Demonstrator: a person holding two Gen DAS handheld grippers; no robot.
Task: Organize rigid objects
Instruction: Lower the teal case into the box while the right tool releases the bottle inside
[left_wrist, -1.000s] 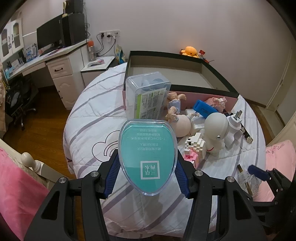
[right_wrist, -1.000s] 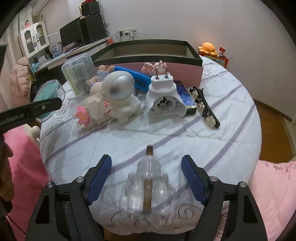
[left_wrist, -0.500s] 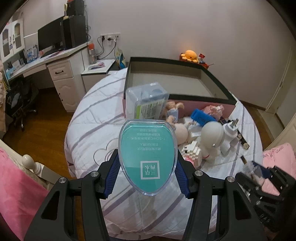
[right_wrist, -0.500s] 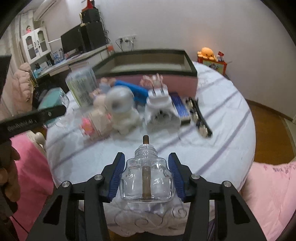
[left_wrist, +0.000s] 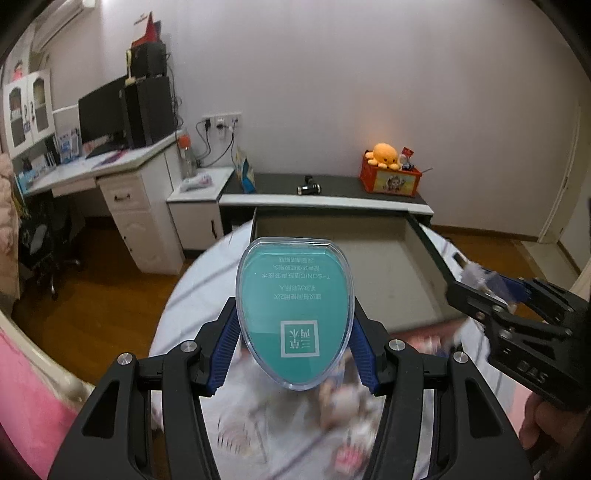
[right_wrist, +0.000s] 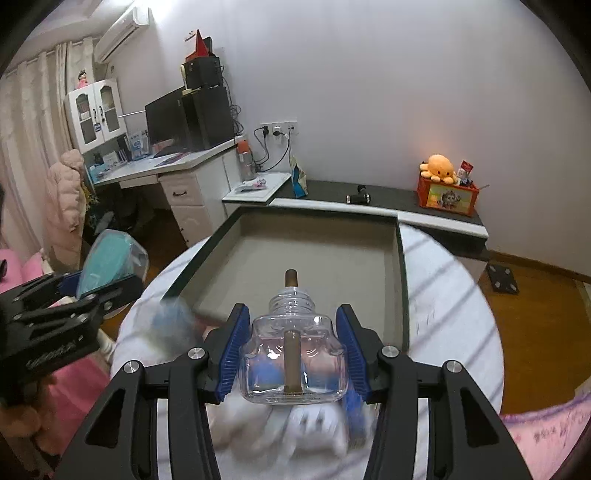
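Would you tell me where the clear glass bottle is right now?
The clear glass bottle sits centred low in the right wrist view, clamped in the right gripper, before the open box.

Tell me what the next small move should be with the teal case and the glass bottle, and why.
Probably carry both forward over the open grey tray and lower them in. The left gripper is shut on the teal oval case, the right gripper on the clear wick bottle, and both are lifted above the striped tablecloth. The tray looks bare just ahead.
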